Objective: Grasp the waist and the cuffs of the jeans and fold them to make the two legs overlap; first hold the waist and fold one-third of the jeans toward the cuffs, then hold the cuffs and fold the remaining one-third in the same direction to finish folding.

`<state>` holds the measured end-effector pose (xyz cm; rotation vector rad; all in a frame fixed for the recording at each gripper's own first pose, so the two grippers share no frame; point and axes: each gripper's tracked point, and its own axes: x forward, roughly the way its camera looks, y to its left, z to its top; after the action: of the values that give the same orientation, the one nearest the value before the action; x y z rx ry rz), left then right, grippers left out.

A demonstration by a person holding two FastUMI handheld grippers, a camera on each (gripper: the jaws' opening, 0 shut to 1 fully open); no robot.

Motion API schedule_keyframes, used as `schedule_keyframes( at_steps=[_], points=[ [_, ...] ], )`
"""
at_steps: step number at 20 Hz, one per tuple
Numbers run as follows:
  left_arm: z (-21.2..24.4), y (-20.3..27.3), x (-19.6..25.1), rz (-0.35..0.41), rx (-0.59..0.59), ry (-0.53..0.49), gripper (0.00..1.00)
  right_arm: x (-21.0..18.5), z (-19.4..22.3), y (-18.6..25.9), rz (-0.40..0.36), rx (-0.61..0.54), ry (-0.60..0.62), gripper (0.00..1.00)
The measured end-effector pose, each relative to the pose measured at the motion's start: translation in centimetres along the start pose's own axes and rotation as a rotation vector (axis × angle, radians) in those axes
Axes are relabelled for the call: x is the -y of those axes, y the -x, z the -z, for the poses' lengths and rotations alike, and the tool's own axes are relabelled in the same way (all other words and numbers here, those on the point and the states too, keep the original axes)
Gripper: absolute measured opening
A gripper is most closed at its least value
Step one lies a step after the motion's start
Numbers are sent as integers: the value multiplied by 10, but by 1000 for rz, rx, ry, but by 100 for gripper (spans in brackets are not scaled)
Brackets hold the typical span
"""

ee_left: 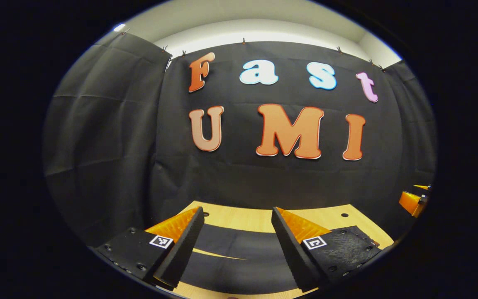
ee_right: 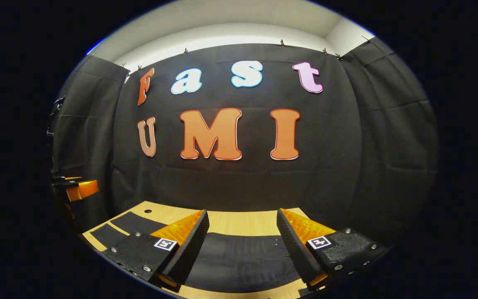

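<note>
Jeans (ee_right: 239,253) dark, flat on wooden surface (ee_right: 243,220), apparently laid crosswise | left tongs (ee_left: 237,245) spread, above cloth, empty | right tongs (ee_right: 242,245) spread, empty | black booth wall (ee_left: 239,178) behind surface

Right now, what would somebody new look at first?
Probably the two open claws: the left claw and the right claw each hang above dark jeans lying flat on a pale wooden table. Neither is holding anything, and black cloth hangs behind the table.

Dim booth, light from above, sharp focus, edges bowed
</note>
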<state>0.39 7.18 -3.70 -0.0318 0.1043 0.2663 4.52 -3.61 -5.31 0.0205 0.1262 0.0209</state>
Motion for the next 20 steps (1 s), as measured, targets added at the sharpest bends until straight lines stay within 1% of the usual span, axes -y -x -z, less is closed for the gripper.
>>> schedule_keyframes(
  at_steps=[1,2,3,4,8,9,11,15,18,19,20],
  points=[
    [8,-5,-6,-19,-27,6,98,7,7,-1,10,-25,3,99],
    [16,-8,-11,-35,-57,17,95,15,15,-4,25,-52,-2,98],
    [25,-9,-17,-48,-89,30,98,23,23,-6,41,-79,-17,100],
    [31,-11,-20,-60,-120,42,98,29,31,-9,50,-106,-42,99],
    [64,-18,-41,-115,-233,97,98,51,65,-19,67,-215,-134,99],
    [76,-16,-49,-131,-267,116,95,56,75,-22,74,-248,-149,98],
    [97,-15,-68,-169,-334,165,98,64,92,-25,84,-310,-180,98],
    [134,-21,-115,-250,-457,255,98,70,127,-34,118,-426,-261,98],
    [158,-33,-149,-285,-543,324,98,72,155,-40,176,-522,-339,98],
    [169,-37,-161,-292,-576,337,98,71,165,-42,193,-557,-373,98],
    [180,-40,-176,-315,-609,341,98,72,171,-41,216,-581,-408,98]
  ],
)
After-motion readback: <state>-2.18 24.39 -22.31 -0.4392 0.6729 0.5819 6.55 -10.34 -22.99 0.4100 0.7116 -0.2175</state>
